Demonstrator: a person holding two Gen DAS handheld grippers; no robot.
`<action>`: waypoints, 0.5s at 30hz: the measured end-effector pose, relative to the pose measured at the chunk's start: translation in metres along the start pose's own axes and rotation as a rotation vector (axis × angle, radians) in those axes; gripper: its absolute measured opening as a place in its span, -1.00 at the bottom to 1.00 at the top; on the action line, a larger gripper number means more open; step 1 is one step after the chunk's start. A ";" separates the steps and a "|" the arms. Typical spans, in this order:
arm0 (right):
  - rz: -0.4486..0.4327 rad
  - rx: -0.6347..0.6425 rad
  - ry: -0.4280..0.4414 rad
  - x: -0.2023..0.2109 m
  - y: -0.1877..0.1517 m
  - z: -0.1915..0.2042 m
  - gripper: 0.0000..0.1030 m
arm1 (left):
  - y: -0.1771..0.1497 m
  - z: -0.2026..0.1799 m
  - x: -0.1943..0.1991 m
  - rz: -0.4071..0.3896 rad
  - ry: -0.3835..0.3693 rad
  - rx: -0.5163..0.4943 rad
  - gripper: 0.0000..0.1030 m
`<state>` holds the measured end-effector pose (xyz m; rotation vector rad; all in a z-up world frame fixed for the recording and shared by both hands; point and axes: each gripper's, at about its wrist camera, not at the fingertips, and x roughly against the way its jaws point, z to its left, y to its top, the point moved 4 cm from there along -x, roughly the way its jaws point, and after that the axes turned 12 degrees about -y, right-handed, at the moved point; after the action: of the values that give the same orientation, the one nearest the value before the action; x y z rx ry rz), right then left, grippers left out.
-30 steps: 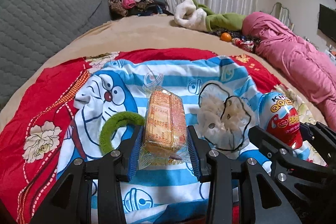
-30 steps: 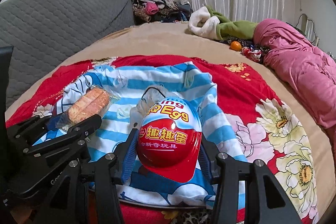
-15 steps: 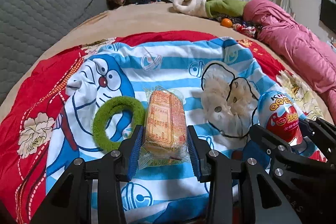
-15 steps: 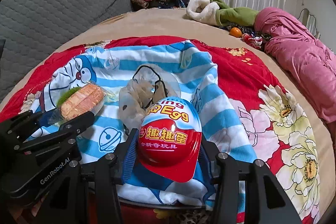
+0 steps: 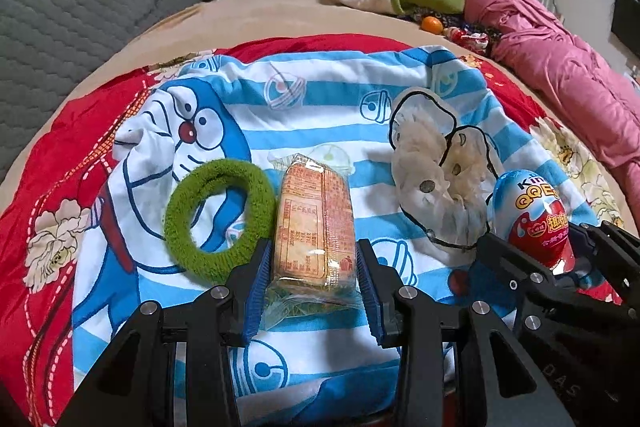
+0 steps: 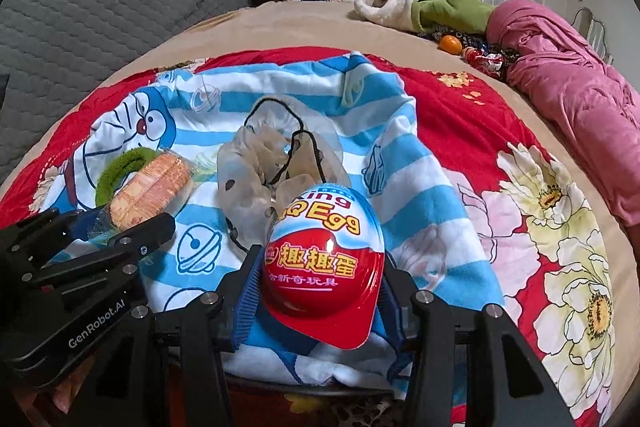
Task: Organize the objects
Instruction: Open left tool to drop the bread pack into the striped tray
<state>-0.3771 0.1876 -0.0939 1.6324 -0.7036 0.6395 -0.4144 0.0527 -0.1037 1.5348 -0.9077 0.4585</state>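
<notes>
On the striped cartoon towel (image 5: 304, 115) spread over the bed, a green hair ring (image 5: 218, 219) lies leftmost. Just beside it, the left tongs (image 5: 314, 281) grip a wrapped snack bar (image 5: 314, 227). A crumpled clear bag (image 5: 440, 195) sits next. The right tongs (image 6: 320, 291) clamp a toy egg (image 6: 324, 255).

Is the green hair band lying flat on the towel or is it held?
Lying flat. The green hair band rests on the towel beside the left gripper, which is shut on the snack pack.

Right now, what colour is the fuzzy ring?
The fuzzy ring is green, clearest in the left wrist view.
</notes>
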 end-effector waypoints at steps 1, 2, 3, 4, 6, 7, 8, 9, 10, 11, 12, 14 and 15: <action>0.001 -0.001 -0.001 0.000 0.000 0.000 0.00 | 0.000 0.000 0.000 0.004 0.001 -0.001 -0.16; 0.004 0.000 -0.001 0.000 -0.001 0.000 0.00 | 0.000 0.000 0.000 0.005 -0.001 0.001 -0.16; 0.005 0.001 0.001 0.000 -0.001 0.000 0.00 | -0.001 0.000 0.000 0.007 -0.002 0.004 -0.16; 0.007 0.001 0.002 0.000 -0.001 0.000 0.00 | -0.001 0.001 0.000 0.009 -0.003 0.006 -0.16; 0.013 0.002 0.004 -0.001 -0.001 0.000 0.01 | -0.001 0.001 0.000 0.017 -0.008 0.012 -0.13; 0.018 0.001 0.005 -0.002 -0.002 0.000 0.01 | -0.002 0.002 -0.001 0.024 -0.009 0.014 -0.10; 0.022 0.002 0.004 -0.002 -0.002 0.000 0.01 | -0.003 0.002 -0.002 0.032 -0.016 0.022 -0.04; 0.026 0.006 0.006 -0.003 -0.003 0.000 0.01 | -0.004 0.003 -0.003 0.039 -0.017 0.024 -0.04; 0.028 0.007 0.008 -0.003 -0.003 0.001 0.01 | -0.004 0.003 -0.003 0.043 -0.020 0.027 -0.04; 0.029 0.008 0.009 -0.003 -0.003 0.001 0.01 | -0.005 0.004 -0.003 0.044 -0.021 0.032 -0.04; 0.029 0.010 0.008 -0.003 -0.004 0.001 0.01 | -0.005 0.004 -0.003 0.047 -0.021 0.034 -0.03; 0.030 0.012 0.006 -0.003 -0.004 0.001 0.01 | -0.005 0.005 -0.003 0.050 -0.029 0.041 0.07; 0.030 0.014 0.007 -0.003 -0.004 0.001 0.01 | -0.005 0.006 -0.003 0.051 -0.031 0.046 0.23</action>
<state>-0.3759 0.1870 -0.0991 1.6340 -0.7215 0.6728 -0.4135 0.0472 -0.1103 1.5671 -0.9685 0.4962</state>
